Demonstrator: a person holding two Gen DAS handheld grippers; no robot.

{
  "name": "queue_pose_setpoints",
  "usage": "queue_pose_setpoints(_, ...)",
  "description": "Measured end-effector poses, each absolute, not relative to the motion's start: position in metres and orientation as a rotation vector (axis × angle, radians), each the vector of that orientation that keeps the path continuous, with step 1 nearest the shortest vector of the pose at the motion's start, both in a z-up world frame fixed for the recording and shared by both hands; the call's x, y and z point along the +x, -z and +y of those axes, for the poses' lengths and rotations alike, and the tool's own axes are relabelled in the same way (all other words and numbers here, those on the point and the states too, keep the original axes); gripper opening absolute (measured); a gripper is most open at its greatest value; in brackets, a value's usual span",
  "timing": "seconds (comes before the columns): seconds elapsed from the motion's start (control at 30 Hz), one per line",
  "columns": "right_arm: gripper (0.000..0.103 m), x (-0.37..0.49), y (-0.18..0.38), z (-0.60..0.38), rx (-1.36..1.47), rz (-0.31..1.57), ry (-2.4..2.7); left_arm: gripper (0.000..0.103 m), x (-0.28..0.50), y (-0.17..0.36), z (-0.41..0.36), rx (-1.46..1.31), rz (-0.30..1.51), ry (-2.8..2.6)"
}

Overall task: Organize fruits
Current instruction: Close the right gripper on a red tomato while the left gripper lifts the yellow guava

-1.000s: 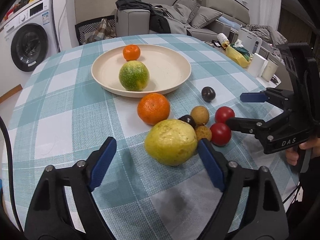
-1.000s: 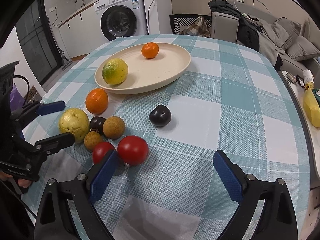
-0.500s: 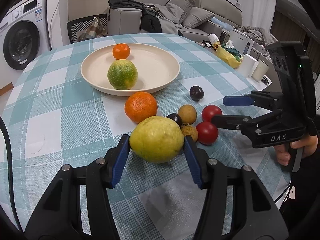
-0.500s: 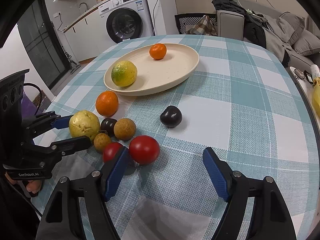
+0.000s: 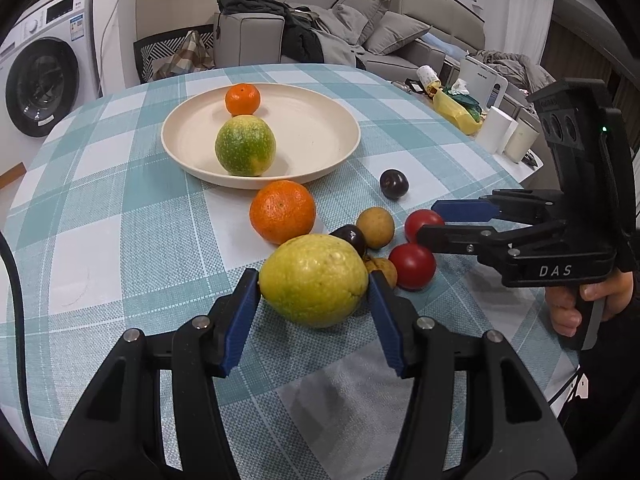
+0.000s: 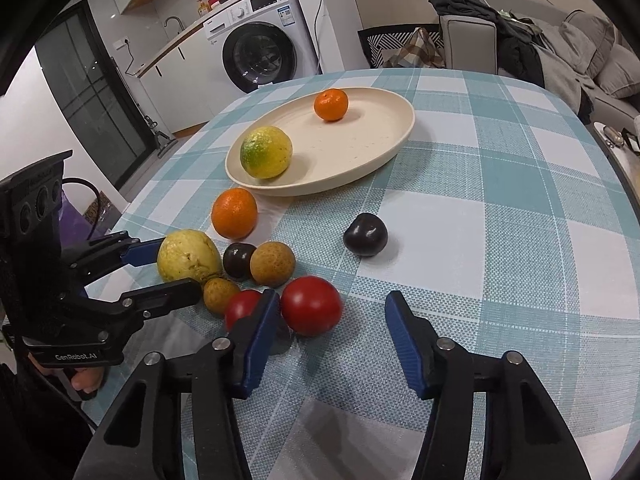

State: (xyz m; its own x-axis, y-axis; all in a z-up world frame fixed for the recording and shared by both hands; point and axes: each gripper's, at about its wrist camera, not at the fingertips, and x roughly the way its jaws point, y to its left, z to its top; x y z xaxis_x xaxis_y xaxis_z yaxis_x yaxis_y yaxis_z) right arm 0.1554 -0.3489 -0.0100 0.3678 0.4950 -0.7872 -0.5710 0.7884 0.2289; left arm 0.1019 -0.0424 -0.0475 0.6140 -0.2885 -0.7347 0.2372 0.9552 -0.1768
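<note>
My left gripper (image 5: 312,282) is shut on a big yellow fruit (image 5: 314,280) that rests on the checked tablecloth, both blue pads against its sides. My right gripper (image 6: 332,302) is closing around a red tomato (image 6: 311,306). Its left pad touches the tomato and its right pad stands apart from it. A second tomato (image 6: 242,308) lies just outside the left finger. Two brown longans (image 6: 273,263), a small dark fruit (image 6: 238,260), an orange (image 6: 234,213) and a dark plum (image 6: 365,235) lie nearby. The cream plate (image 6: 394,136) holds a green-yellow citrus (image 6: 266,152) and a small orange (image 6: 331,105).
The round table's edge (image 5: 500,168) curves off on the right, with cups and a yellow bag beyond it. A sofa with clothes stands behind the table and a washing machine (image 6: 260,56) at the back left. A person's hand (image 5: 576,308) holds the right gripper's handle.
Both pairs of jaws have narrowed. The left ones went from wide to pressed on the yellow fruit. The right ones drew in around the red tomato. Neither hand has shifted.
</note>
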Motion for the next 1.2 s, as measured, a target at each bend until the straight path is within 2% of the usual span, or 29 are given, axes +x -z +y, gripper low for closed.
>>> queue_pose_setpoints(0.27,0.044,0.152,0.011,-0.344,-0.107,0.976,-0.704,0.052,0.106,0.052,-0.039,-0.081,0.871,0.301)
queue_pose_setpoints(0.43,0.033,0.152,0.011,-0.343,-0.105,0.979,-0.719,0.052,0.108,0.054,-0.037,-0.089,0.883,0.289)
queue_pose_setpoints(1.2,0.033,0.144,-0.01,-0.347,-0.078,0.875,-0.721,0.052,0.099,0.024,-0.016,-0.121,0.764,0.239)
